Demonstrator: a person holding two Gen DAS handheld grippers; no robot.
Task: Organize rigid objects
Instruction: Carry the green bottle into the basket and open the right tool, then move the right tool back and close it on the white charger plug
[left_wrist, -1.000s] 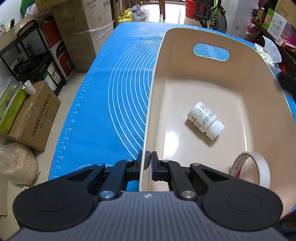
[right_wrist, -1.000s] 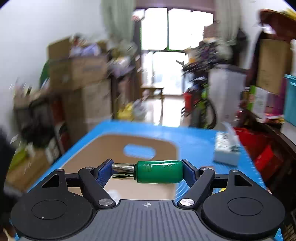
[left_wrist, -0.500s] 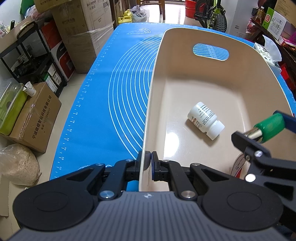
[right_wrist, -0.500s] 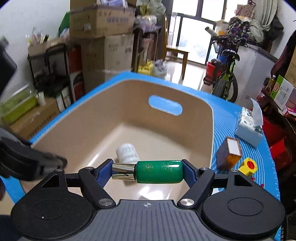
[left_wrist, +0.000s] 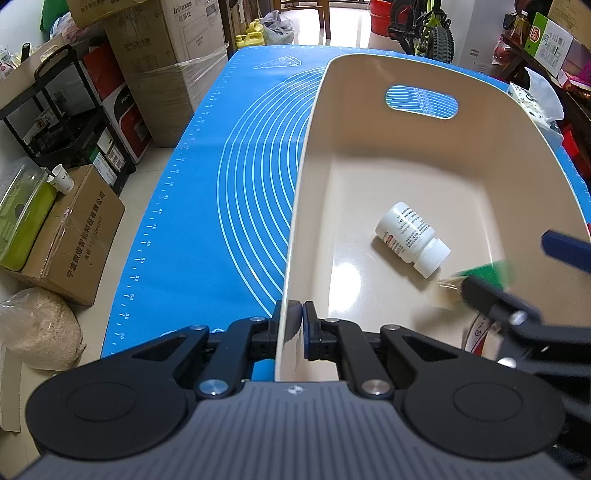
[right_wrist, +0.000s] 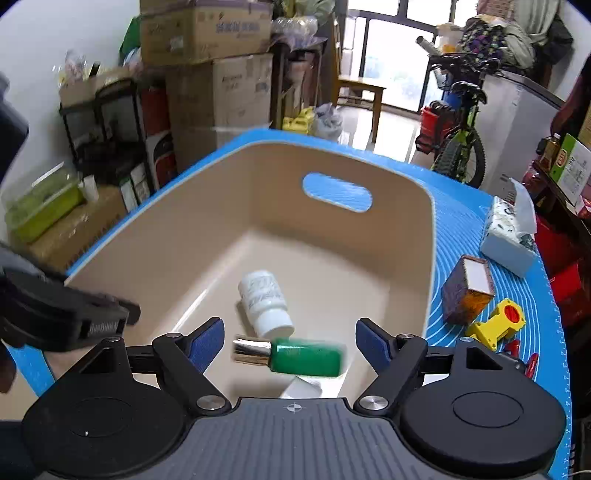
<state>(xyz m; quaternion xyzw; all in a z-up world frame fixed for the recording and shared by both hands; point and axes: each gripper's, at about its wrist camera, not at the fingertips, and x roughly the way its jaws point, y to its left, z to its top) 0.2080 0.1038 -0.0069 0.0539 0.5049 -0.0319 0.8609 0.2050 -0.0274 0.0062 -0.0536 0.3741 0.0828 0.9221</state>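
Note:
A beige bin (left_wrist: 461, 155) stands on the blue mat (left_wrist: 240, 192). My left gripper (left_wrist: 297, 325) is shut on the bin's near rim. My right gripper (right_wrist: 291, 341) is open above the bin, with a blurred green bottle with a silver cap (right_wrist: 295, 356) loose between its fingers, touching neither pad. The bottle also shows in the left wrist view (left_wrist: 487, 275). A white pill bottle (left_wrist: 412, 238) lies on the bin floor, also in the right wrist view (right_wrist: 266, 301). A tape roll (left_wrist: 476, 332) lies in the bin, mostly hidden by the right gripper.
On the mat right of the bin lie a small brown box (right_wrist: 467, 290), a yellow toy (right_wrist: 496, 325), a red item (right_wrist: 521, 356) and a tissue pack (right_wrist: 511, 236). Cardboard boxes (left_wrist: 166, 62) and a shelf (left_wrist: 62, 122) stand left of the table.
My right gripper has come down over the bin and opened, letting go of the green bottle, which now drops free. My left gripper has stayed shut on the bin rim.

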